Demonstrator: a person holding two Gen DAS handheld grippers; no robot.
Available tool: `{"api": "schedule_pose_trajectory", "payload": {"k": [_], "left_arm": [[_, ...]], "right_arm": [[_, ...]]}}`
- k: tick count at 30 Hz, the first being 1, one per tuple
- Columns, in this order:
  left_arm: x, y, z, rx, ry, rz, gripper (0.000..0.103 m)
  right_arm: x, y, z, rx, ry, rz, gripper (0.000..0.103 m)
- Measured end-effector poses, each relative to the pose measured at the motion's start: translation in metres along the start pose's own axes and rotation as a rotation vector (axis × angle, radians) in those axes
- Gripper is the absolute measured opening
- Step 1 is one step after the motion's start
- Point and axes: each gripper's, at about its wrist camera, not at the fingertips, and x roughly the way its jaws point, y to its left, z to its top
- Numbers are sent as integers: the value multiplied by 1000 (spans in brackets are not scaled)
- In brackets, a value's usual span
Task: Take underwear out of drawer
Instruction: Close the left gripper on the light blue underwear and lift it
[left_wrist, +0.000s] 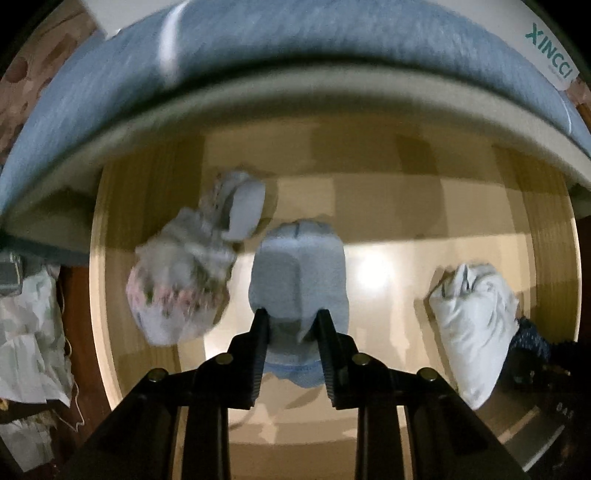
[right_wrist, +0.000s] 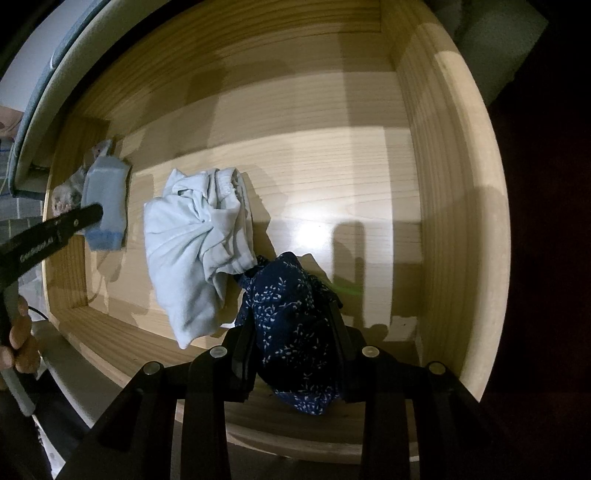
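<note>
Going from the left, a floral-printed bundle (left_wrist: 177, 284) lies just left of the left gripper (left_wrist: 291, 321), crumpled and soft, touching a small grey-white roll (left_wrist: 240, 210) behind it. The left gripper points down into the wooden drawer (right_wrist: 443, 184) with its jaws closed on a folded light-blue pair of underwear (left_wrist: 299, 266); both pads press into the near end of the knit fabric, which is ribbed and boxy in shape. Right of that tool, apart from it, sits a white cotton bundle (right_wrist: 195, 236), wrinkled and knotted at its middle. Just right of the bundle and touching its edge, the right gripper (right_wrist: 295, 325) is clamped on a dark navy piece with a small white leaf print (right_wrist: 288, 314), thin and limp, bunched between the jaws above the drawer's near corner.

The step in hand looks like the grasp itself: both pieces are gripped but remain inside the drawer. The next move probably calls for lifting each straight up over the pale, smooth front wall, keeping the navy cloth from dragging the white bundle along
</note>
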Motion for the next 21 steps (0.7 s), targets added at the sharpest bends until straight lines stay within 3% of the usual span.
{"api": "schedule_pose_trajectory", "payload": {"k": [13,21], "left_arm": [[2,0,-45,-13,136,-41,26],[-9,8,-44,-14,111,-68,33]], "right_arm": [[1,1,2,3,-2,2,30],[0,1,4,3,-4,3,30]]}}
